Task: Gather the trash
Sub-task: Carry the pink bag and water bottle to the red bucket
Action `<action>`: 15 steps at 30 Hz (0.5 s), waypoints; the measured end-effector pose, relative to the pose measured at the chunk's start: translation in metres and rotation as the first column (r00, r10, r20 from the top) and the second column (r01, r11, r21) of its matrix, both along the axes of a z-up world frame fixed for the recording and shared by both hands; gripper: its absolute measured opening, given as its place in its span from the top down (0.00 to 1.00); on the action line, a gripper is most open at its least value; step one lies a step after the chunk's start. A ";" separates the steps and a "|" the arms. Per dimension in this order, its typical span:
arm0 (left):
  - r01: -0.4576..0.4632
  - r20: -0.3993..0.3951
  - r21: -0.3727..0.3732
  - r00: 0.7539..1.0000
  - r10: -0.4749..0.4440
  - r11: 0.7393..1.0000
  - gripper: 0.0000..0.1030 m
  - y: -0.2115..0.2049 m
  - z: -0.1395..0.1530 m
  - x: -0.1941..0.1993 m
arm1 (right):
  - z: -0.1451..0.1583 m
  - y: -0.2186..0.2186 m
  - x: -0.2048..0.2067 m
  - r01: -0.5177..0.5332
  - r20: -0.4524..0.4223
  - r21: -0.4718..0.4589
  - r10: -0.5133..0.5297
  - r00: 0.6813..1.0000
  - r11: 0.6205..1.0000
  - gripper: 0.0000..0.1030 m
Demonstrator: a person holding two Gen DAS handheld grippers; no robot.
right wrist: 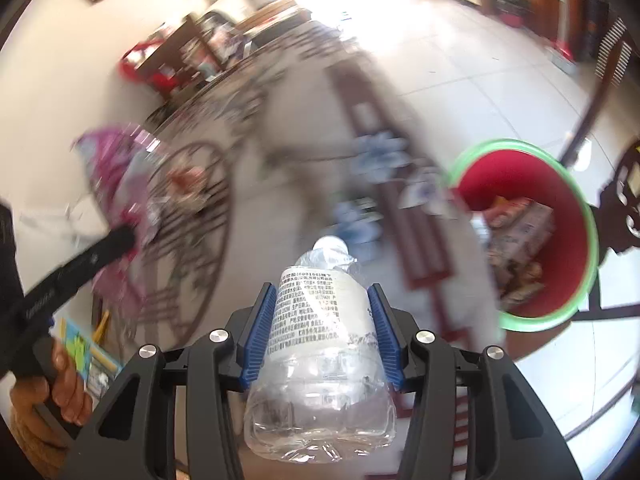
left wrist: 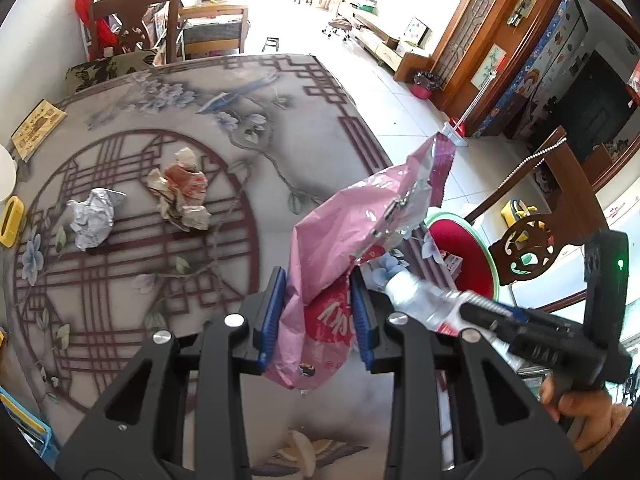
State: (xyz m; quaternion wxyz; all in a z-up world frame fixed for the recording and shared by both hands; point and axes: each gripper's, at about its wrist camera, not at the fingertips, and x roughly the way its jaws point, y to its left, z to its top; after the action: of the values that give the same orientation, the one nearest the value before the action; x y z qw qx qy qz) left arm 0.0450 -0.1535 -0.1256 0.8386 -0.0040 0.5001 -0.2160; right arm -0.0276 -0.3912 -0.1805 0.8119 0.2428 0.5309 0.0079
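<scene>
My left gripper (left wrist: 318, 312) is shut on a pink plastic wrapper (left wrist: 360, 220), which sticks up over the table's right side. My right gripper (right wrist: 322, 320) is shut on a crushed clear plastic bottle (right wrist: 320, 344) with a white label, cap pointing away. In the left wrist view the bottle (left wrist: 416, 296) and the right gripper (left wrist: 472, 306) come in from the right, close beside the wrapper. A red bin (right wrist: 560, 200) with a green rim stands on the floor beside the table, with trash in it. On the table lie a crumpled silver wrapper (left wrist: 94, 218) and a crumpled paper wad (left wrist: 182, 190).
The table (left wrist: 280, 140) wears a grey cloth with a dark red lattice print. Wooden chairs stand at its far side (left wrist: 136, 20) and right (left wrist: 532, 248). A yellow object (left wrist: 12, 220) and a framed card (left wrist: 38, 128) lie at the left edge. A hand (right wrist: 60, 384) holds the left gripper's handle.
</scene>
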 end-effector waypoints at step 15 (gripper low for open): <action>0.004 -0.016 0.018 1.000 -0.004 1.000 0.70 -0.035 -0.006 0.000 | -0.054 0.017 -0.001 -0.163 -0.164 0.014 0.163 0.973 0.987 0.47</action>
State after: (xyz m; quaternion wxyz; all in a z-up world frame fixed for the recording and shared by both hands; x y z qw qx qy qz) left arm 0.0453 -0.1881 -0.1315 0.8341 0.0030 0.5088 -0.2131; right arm -0.0291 -0.3741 -0.2343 0.7618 0.1985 0.6142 0.0545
